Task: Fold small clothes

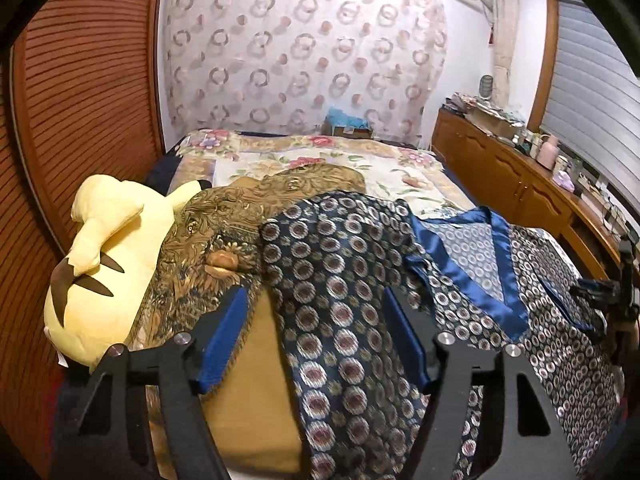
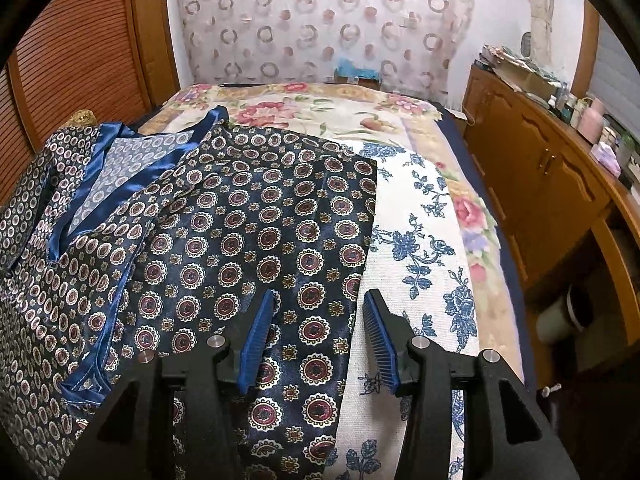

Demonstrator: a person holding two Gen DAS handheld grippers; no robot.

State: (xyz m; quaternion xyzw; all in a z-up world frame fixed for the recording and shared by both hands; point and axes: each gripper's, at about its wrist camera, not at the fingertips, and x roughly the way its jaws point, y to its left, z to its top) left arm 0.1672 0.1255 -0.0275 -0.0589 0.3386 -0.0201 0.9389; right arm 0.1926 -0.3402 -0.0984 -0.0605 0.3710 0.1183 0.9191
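You've got a yellow plush toy [image 1: 104, 264] lying at the left edge of the bed, against a brown patterned cushion [image 1: 208, 248]. Floral bedspread [image 2: 320, 108] under everything, blue-flowered white cloth [image 2: 424, 240] on its right side. Wooden cabinet [image 2: 536, 168] along the right, cluttered top. Circle-print curtain [image 1: 304, 48] behind; slatted wooden door [image 1: 88, 92] left.

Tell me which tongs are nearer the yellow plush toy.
Left. The left tongs hang open just right of the yellow plush toy; the right tongs are open over the garment's far side.
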